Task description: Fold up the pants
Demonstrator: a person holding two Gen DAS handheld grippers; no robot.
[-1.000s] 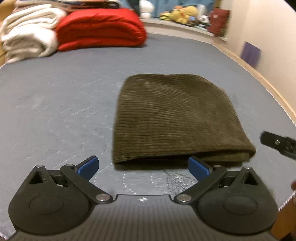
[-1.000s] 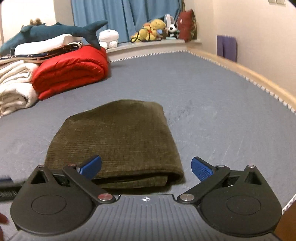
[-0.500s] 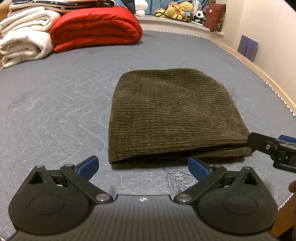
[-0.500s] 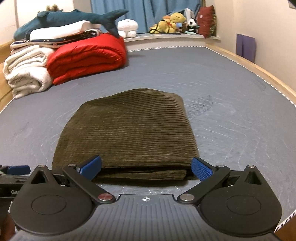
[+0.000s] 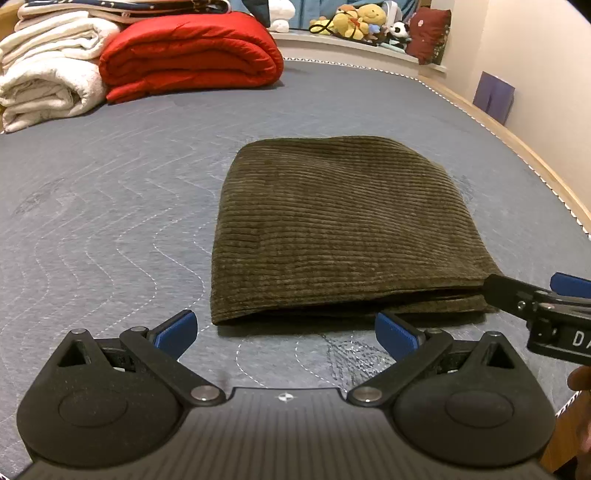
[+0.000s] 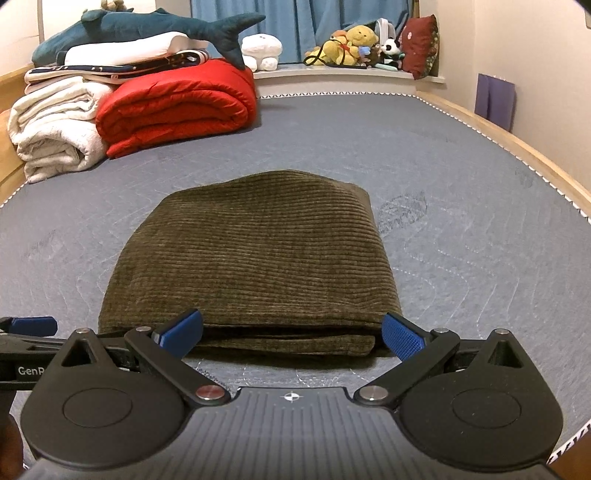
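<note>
Folded pants (image 5: 343,229) are lying mid-mattress (image 5: 110,206); both open grippers are sitting just before the near edge, left gripper (image 5: 286,326) left of right gripper (image 6: 291,332); quilt (image 6: 177,107) far behind, left.

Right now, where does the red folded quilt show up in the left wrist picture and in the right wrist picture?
Left wrist view: the red folded quilt lies upper left, beyond the folded pants.
Right wrist view: the red folded quilt lies upper left, under the shark plush's tail.
Shared landmark: the white rolled blanket touches its left side in both.
</note>
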